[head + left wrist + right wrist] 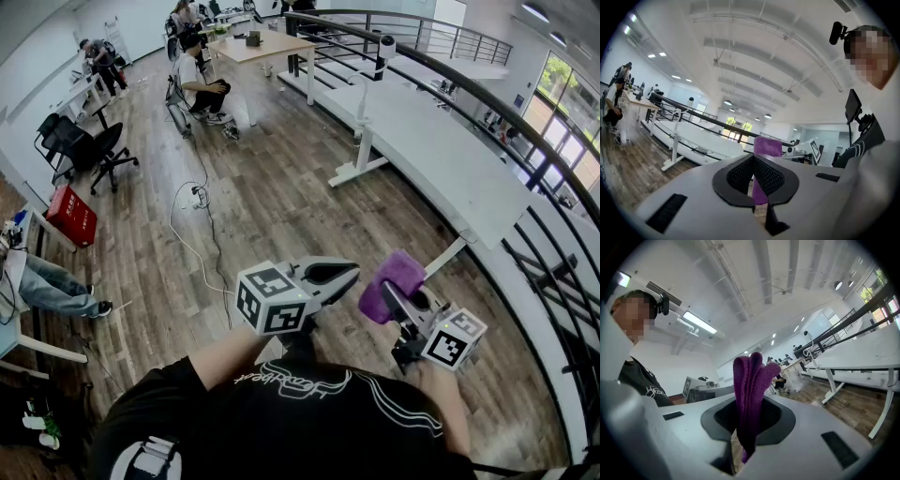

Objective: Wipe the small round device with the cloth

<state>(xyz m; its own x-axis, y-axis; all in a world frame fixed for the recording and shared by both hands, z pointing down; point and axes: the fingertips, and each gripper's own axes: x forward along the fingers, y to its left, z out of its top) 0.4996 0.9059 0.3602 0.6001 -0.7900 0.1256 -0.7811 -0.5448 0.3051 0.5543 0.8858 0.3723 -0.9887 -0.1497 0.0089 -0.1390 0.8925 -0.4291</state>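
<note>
Our right claw (749,404) gripped the folded purple knitted cloth (751,376) upright, and our left claw (753,161) was closed on nothing. We judged that the small white round device (387,45) stood well ahead by the long white counter's (441,159) far end, nearer the right claw.

We see a white cursive print (292,379) across the person's black shirt (281,427), but its letters are too blurred to read. We can read no other word or number.

Purple cloth (392,281); black-and-white square-patterned marker cubes (272,298).
</note>
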